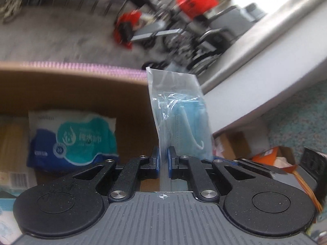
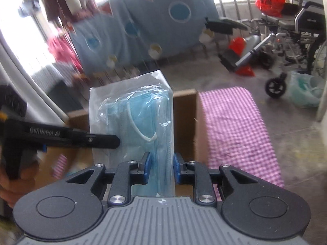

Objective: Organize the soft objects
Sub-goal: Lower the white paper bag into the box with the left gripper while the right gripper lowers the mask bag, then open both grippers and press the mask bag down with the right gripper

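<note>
clear plastic pack of blue masks (image 2: 141,122) clamped by both grippers

left gripper (image 1: 162,156) pinches its thin edge, right gripper (image 2: 162,163) squeezes the mask stack; cardboard box (image 1: 71,94) sits just beyond.

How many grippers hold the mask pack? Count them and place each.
2. The right gripper clamps the lower end of the mask pack; the left gripper pinches its left edge.

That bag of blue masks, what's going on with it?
A person holds a gripper in each hand, and both grip one clear bag of masks above a cardboard box. The left gripper pinches the bag's thin plastic edge; the right gripper clamps the mask stack. A wipes pack already sits in the box.
</note>
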### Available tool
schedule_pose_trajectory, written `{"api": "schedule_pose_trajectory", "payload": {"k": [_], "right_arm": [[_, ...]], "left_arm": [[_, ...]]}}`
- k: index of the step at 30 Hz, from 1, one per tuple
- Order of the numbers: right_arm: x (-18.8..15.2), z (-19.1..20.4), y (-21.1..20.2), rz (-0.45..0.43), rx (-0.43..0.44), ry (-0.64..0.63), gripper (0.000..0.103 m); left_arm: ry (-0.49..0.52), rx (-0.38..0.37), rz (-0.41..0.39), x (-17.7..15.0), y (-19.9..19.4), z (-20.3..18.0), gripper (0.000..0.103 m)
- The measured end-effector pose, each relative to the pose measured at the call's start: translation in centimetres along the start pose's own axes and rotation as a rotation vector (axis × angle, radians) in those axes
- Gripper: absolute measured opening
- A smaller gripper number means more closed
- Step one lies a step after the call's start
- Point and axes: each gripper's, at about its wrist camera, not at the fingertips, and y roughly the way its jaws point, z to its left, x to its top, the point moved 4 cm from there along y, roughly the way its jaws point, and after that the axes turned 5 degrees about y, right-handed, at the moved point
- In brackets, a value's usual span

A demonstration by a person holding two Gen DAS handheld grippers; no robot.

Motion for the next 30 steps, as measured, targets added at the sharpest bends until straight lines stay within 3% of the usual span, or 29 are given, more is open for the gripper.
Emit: {"api": "schedule_pose_trajectory", "payload": {"k": [3, 8, 14, 18, 20, 24, 30], "right_arm": [[-0.5, 0.0, 1.3, 0.053, -0.057, -0.044, 0.025], [0.1, 1.1, 0.9, 0.056, -0.083, -0.118, 0.026], [0.6, 1.3, 1.4, 0.064, -0.088, -0.141, 0.029], [0.9, 1.6, 1.1, 0.047, -0.085, -0.158, 0.04], [1.0, 1.8, 0.8, 0.033, -0.073, -0.158, 0.047], [1.0, 2.5, -0.3, -0.011, -0.074, -0.184, 0.062], [1.6, 3.2, -2.7, -0.092, -0.064, -0.196, 0.063]], "left_arm": [[-0.023, 0.033, 0.059, 0.0, 1.8, 0.7, 0.006], [-0.051, 0.075, 0.105, 0.4, 3.8, 1.7, 0.007], [-0.034, 0.139, 0.107, 0.4, 4.6, 1.7, 0.008], [-0.028, 0.167, 0.109, 0.5, 5.1, 1.7, 0.013], [-0.022, 0.179, 0.11, 0.7, 5.1, 1.5, 0.017], [0.005, 0.221, 0.082, 0.6, 3.6, 0.9, 0.05], [0.035, 0.222, -0.033, 0.4, -1.4, -0.6, 0.07]]}}
